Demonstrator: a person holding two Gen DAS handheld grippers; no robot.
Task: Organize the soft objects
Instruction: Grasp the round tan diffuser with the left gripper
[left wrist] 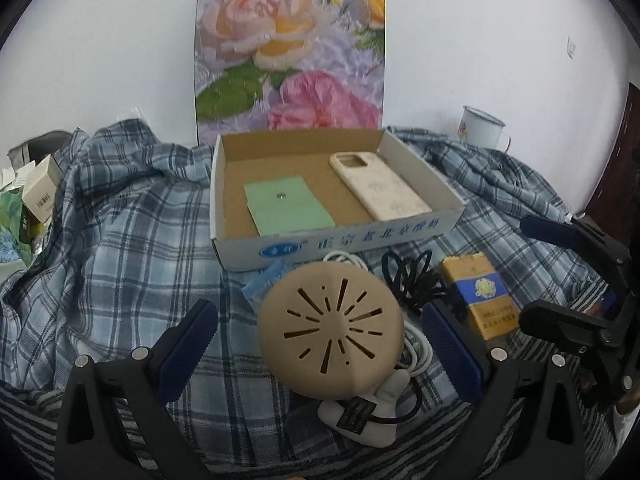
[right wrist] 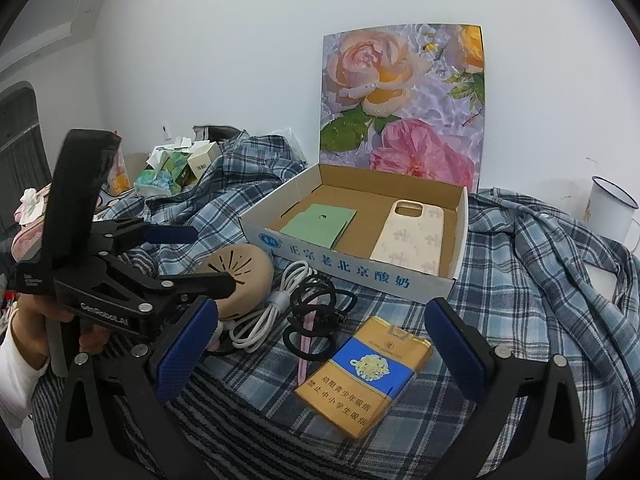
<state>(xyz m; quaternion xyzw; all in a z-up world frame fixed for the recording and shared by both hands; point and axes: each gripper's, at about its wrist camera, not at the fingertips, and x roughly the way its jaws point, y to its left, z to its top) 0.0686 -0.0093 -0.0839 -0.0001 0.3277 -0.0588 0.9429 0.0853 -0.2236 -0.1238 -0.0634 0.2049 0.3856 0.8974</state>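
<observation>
A tan mushroom-shaped soft toy (left wrist: 330,330) with slotted cap and white base lies on the plaid cloth, between the fingers of my open left gripper (left wrist: 320,344); it also shows in the right wrist view (right wrist: 240,280). My right gripper (right wrist: 316,344) is open, its fingers on either side of a yellow and blue cigarette pack (right wrist: 362,374). A cardboard box (left wrist: 448,216) behind holds a cream phone case (left wrist: 378,190) and a green card (left wrist: 286,206). The left gripper (right wrist: 192,256) appears at left in the right wrist view.
A white cable (right wrist: 266,308), black hair ties (right wrist: 316,308) and a pink stick lie between toy and pack. A floral board (left wrist: 290,52) leans on the wall. A white enamel mug (left wrist: 482,126) stands at right, small boxes (left wrist: 38,192) at left.
</observation>
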